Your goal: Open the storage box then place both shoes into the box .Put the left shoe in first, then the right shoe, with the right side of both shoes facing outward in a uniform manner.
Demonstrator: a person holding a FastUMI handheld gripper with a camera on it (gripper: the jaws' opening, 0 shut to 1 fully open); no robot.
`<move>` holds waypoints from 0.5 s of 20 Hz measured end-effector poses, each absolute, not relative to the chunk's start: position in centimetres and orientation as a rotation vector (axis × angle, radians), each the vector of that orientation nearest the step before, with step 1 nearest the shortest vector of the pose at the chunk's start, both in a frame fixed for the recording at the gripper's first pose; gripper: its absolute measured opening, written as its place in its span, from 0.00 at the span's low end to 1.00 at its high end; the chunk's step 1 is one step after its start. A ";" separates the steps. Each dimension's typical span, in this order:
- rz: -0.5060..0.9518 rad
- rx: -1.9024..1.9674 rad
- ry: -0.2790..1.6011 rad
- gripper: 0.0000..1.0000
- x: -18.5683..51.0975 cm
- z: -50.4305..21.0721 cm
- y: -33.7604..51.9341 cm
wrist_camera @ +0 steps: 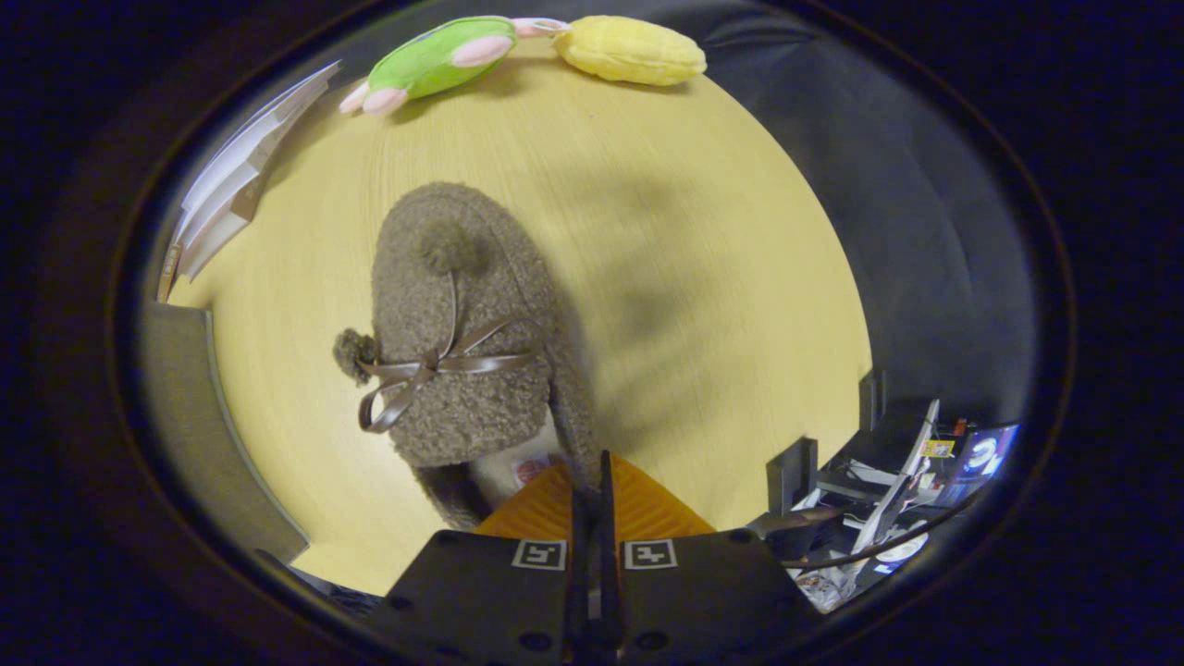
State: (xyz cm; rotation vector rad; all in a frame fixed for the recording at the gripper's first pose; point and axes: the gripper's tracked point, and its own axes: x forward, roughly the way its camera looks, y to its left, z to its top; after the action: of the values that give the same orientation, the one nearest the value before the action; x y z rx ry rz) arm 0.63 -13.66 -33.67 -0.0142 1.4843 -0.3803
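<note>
The gripper sits at the bottom centre of the frame with its fingers drawn tightly together, and their tips meet at the heel rim of a brown fleecy slipper. They look clenched on that rim, though the contact itself is hidden by the fingers, so whether both press on it I cannot tell for sure. The slipper lies just ahead of the fingers in the middle of the frame, toe pointing away, with a ribbon bow across its top and two pompoms. Whether it rests on the yellow bench or hangs a little above it is unclear.

As for progress — this is one shoe in hand, apparently at the pick or carry stage. Which shoe of the pair it is cannot be judged from here. At the left of the frame a grey wall-like edge may belong to the storage box, and pale flat panels at the upper left might be its lid or flap — uncertain. So placing this shoe remains to be done.

At the top of the frame lie a green plush toy and a yellow plush toy, well beyond the slipper and out of the path. Clutter at the lower right sits off the bench.
</note>
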 end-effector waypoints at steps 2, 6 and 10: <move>-0.393 -0.018 1.464 0.09 0.4 -33.1 -13.5; -0.456 -0.054 1.444 0.09 -0.7 -30.7 -13.1; -0.520 -0.075 1.419 0.09 -1.9 -26.8 -12.3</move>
State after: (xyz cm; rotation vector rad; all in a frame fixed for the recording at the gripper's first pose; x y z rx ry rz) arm -1.86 -12.31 -26.76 -0.0751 1.4189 -0.5205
